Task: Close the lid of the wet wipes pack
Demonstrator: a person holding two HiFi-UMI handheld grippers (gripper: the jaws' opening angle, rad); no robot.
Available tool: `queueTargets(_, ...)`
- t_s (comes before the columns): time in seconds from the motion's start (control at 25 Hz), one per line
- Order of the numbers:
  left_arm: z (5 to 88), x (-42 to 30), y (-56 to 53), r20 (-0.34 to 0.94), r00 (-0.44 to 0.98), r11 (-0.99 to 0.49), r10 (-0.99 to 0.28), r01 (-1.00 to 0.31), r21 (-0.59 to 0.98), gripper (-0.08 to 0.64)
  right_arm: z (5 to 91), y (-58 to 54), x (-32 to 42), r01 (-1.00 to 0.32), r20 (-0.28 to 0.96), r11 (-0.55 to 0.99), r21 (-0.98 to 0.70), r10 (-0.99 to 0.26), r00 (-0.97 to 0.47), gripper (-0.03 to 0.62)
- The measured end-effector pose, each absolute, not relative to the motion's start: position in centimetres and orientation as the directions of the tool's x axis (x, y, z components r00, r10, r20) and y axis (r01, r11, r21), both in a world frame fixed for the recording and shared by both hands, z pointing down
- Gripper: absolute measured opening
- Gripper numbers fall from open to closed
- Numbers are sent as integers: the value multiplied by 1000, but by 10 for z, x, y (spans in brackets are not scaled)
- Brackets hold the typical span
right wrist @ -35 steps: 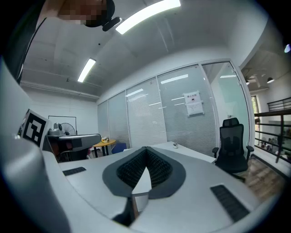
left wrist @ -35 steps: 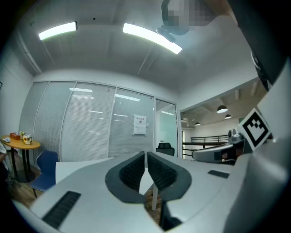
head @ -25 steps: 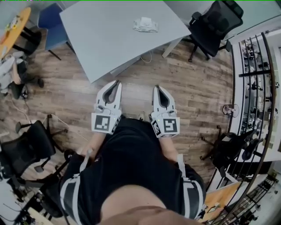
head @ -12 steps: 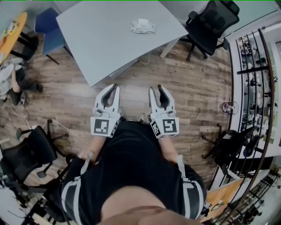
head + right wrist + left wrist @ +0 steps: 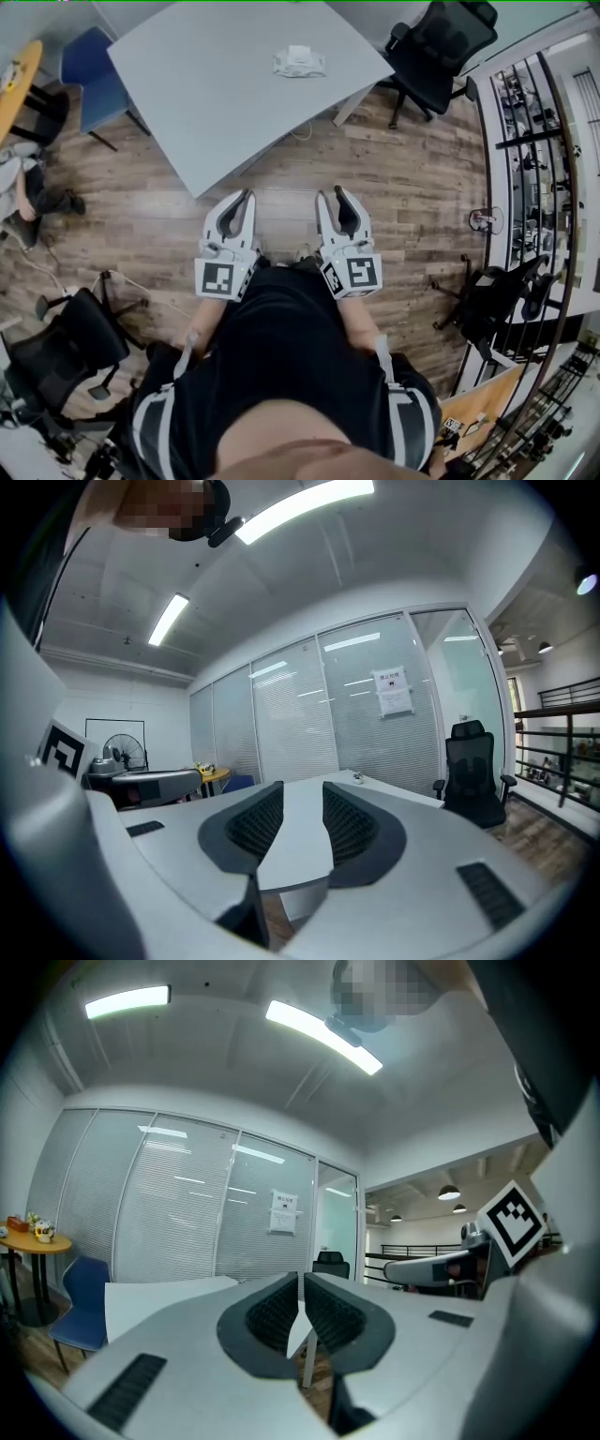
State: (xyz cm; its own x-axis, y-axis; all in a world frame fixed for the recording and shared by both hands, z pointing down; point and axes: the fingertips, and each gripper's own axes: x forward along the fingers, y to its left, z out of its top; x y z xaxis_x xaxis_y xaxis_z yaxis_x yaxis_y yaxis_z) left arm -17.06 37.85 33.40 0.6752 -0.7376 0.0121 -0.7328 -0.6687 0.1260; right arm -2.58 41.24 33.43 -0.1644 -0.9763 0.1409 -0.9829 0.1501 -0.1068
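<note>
Tools 2 | left tool point(image 5: 247, 196) closed, empty | right tool point(image 5: 331, 193) just opened, empty | wet wipes pack point(image 5: 299, 63) 1 | table point(image 5: 197, 89) 1

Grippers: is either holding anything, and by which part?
Nothing is held. The left gripper is shut and empty; the right gripper, jaws just opened, is empty. The wet wipes pack lies far off.

Grey rectangular table point(image 5: 206, 94) is standing on wood-plank floor point(image 5: 403, 197); black swivel office chair point(image 5: 439, 47) is sitting near its right corner.

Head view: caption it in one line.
The left gripper and right gripper poised before a grey table bearing the wet wipes pack.
</note>
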Motion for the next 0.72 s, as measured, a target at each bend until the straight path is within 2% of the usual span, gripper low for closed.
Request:
queueTargets(0.4,350,-176,350,22,734,-725,-678,-674,141,38,335,384,-34,-991,139,90,-100,-985,-104,138)
queueTargets(0.72,357,-136,304,43,723,-714,-689,-688,131,38,348,333,4,-985,136,113,-131,-982,-131,138)
